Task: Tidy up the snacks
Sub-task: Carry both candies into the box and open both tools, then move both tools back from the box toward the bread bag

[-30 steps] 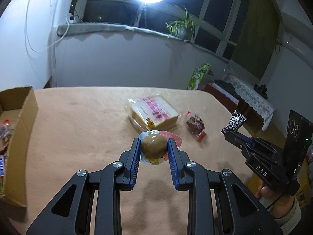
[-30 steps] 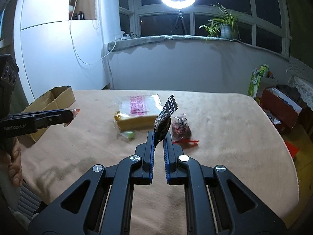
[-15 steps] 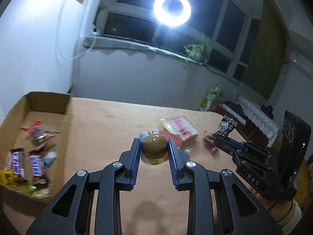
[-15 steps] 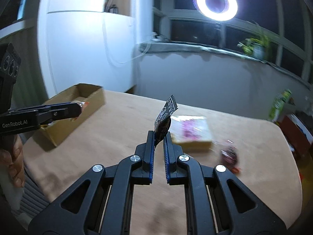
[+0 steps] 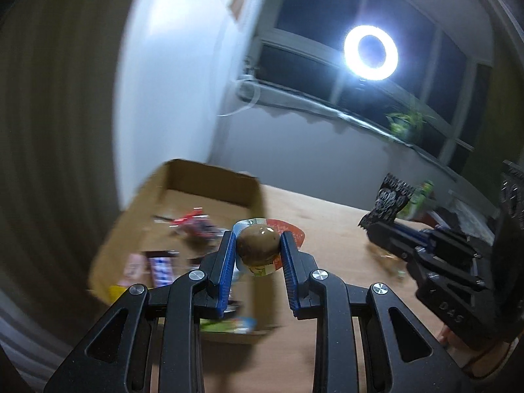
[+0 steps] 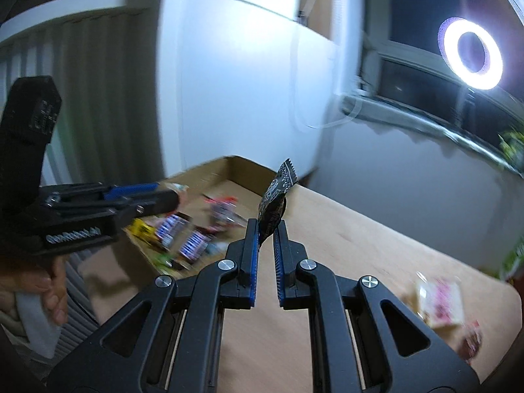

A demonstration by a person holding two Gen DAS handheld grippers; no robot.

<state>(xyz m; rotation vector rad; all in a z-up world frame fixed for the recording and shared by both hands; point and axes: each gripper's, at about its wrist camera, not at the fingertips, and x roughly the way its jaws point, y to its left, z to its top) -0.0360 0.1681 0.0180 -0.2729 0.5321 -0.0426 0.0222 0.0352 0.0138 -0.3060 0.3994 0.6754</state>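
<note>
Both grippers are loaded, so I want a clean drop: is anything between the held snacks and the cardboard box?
Nothing visible blocks either. The egg pack in the left gripper is already over the open-topped box; the black packet in the right gripper is beside it.

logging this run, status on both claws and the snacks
Left claw shut on round brown snack in clear wrapper. Right claw shut on black printed sachet. Open cardboard box just ahead, path clear.

Clamped brown snack (image 5: 257, 240); blurred, perhaps half-filled box (image 5: 209, 177)
</note>
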